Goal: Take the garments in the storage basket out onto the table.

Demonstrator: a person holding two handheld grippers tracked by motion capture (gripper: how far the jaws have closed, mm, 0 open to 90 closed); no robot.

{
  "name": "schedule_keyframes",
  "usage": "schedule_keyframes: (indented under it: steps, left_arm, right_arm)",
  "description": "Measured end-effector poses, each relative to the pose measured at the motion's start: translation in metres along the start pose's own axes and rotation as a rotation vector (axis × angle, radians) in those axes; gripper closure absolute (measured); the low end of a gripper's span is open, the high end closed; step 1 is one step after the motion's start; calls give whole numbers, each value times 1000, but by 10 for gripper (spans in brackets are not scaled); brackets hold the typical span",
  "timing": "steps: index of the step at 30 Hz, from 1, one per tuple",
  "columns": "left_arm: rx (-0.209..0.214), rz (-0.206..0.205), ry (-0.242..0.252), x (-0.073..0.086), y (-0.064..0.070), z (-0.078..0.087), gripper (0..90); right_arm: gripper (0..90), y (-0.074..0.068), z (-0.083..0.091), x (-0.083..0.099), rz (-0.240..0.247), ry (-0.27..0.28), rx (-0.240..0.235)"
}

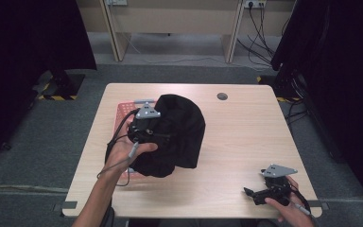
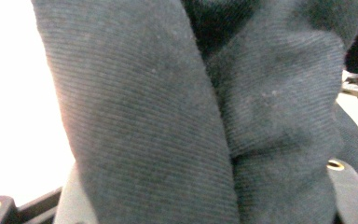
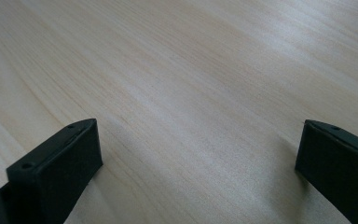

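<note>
A black knitted cloth stands bunched up over the left half of the wooden table. My left gripper is pushed into its left side and is shut on a thick fold of it. In the left gripper view the black cloth hangs right in front of the camera and covers most of both jaws. My right gripper rests low at the front right of the table, well away from the cloth. Its jaws stand wide open over bare wood with nothing between them.
A red perforated basket lies under and behind the cloth at the table's left. A round grey cable hole sits near the back edge. Dark curtains flank the table, and cables hang at the back right.
</note>
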State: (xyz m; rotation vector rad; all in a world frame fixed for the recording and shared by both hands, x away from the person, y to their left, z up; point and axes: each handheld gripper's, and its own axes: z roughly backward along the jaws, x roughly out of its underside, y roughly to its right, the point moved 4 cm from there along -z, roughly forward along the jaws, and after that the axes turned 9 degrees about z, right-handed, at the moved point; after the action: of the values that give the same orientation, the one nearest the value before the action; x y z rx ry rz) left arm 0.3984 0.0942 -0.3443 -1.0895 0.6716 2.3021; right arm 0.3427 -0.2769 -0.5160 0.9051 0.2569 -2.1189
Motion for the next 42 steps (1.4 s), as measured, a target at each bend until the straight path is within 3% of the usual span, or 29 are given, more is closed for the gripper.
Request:
schedule_keyframes:
  steps: [4, 5, 13, 16, 19, 22, 27, 30, 35, 42]
  left_arm:
    - [21, -18, -11, 1, 9, -6, 399]
    - [55, -22, -24, 1, 18, -13, 399]
    - [97, -42, -40, 1, 33, -20, 398]
    - [139, -59, -57, 0, 49, -28, 398]
    - [139, -59, -57, 0, 49, -28, 397]
    - [174, -72, -68, -3, 65, -37, 397]
    - [182, -74, -77, -3, 71, -44, 397]
    - [196, -81, -98, -1, 81, -57, 397]
    - [204, -75, -104, 0, 84, -62, 396]
    - [201, -57, -137, 9, 89, -84, 395]
  right_arm:
    - [4, 0, 0, 0, 0, 0, 0]
    - [3, 0, 0, 0, 0, 0, 0]
    - [4, 0, 0, 0, 1, 0, 0]
    - [4, 0, 0, 0, 1, 0, 0]
    - [4, 0, 0, 0, 1, 0, 0]
    - [4, 0, 0, 0, 1, 0, -1]
    - [3, 0, 0, 0, 0, -1, -1]
    - [4, 0, 0, 0, 0, -1, -1]
    - [4, 0, 0, 0, 0, -1, -1]
    - [4, 0, 0, 0, 2, 0, -1]
